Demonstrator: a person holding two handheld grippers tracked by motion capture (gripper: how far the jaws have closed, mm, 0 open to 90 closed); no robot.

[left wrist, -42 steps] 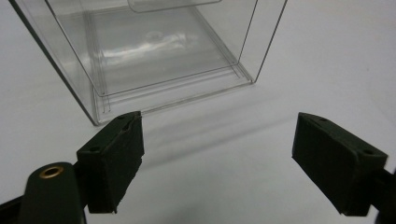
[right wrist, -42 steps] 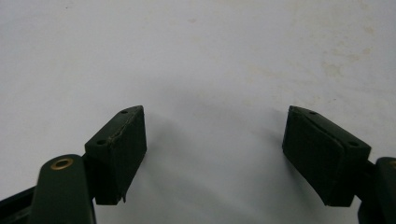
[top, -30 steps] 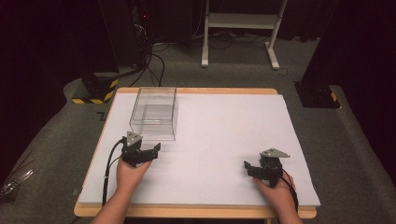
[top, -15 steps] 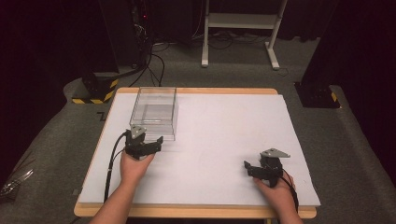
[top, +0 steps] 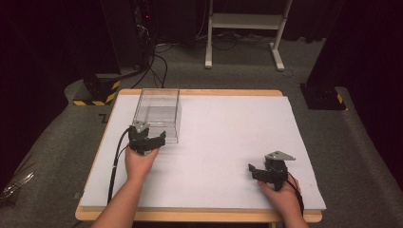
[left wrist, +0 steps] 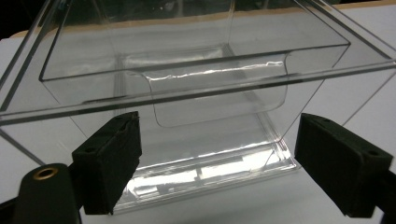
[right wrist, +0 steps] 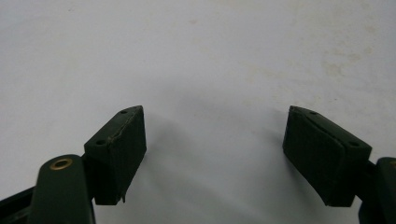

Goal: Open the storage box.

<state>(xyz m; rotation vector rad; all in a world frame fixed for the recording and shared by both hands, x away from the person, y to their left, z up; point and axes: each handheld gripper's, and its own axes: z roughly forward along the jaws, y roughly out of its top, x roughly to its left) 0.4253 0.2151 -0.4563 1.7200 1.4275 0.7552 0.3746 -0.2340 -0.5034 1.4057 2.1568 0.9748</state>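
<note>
**Both tongs open, box ahead of left**

Left tongs (top: 153,141) are hovering with jaws spread wide, empty; the clear box (top: 158,112) is sitting just ahead of them. Right tongs (top: 256,172) are gaping over bare white mat (top: 228,137), well apart from the box.

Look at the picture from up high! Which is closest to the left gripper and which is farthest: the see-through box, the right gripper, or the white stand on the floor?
From the left gripper:
1. Clear box, right in front of it, at the table's far left.
2. Right gripper, across the table near the front right.
3. White stand, on the floor beyond the table's far edge.
</note>
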